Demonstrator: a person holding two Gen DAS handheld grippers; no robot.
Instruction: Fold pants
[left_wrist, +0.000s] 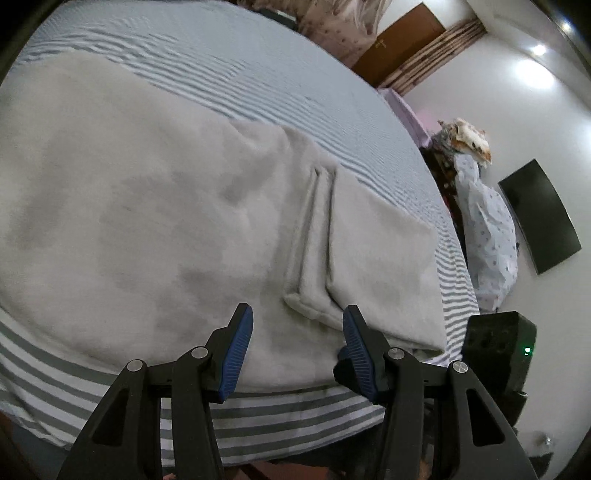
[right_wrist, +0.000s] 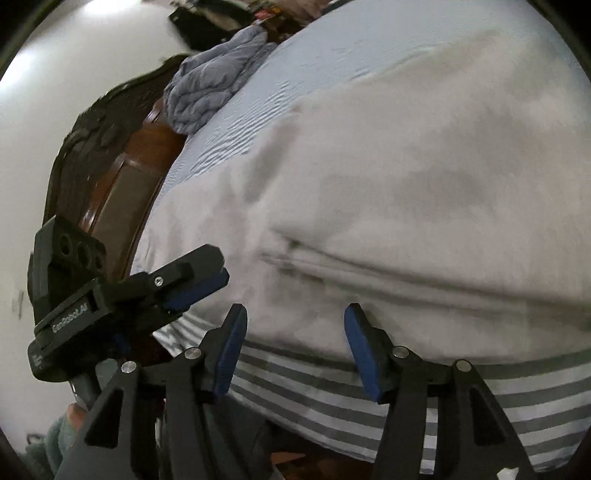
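Fingers of the left gripper stand apart with blue ribbed pads, nothing between them; they hang just above the near edge of the pants, no pad pressing on cloth. Right gripper fingers likewise parted, gap empty, hovering over the near edge of the same garment where it meets the striped sheet. Pants are light grey-beige, soft fabric, spread flat across the bed and covering most of it in both wrist views. In the left wrist view a folded-over section with a raised double seam or hem lies toward the right end of the garment, ending in a rounded corner near the right pad; the fabric corner beyond it drops off at the bed edge. In the right wrist view a long crease or layered fold runs across the garment just ahead of the pads; blurred, layer count unclear. Sheet is grey-and-white striped at the near edge, finer pale blue stripes further back. Left gripper body also shows in the right wrist view at lower left, its blue pads close over the garment's left end, contact unclear. Dark carved headboard sits at the left of that view, with a crumpled grey-blue blanket beside it. Left wrist view shows a wall-mounted dark screen, a pile of patterned cloth below it, and a brown door.
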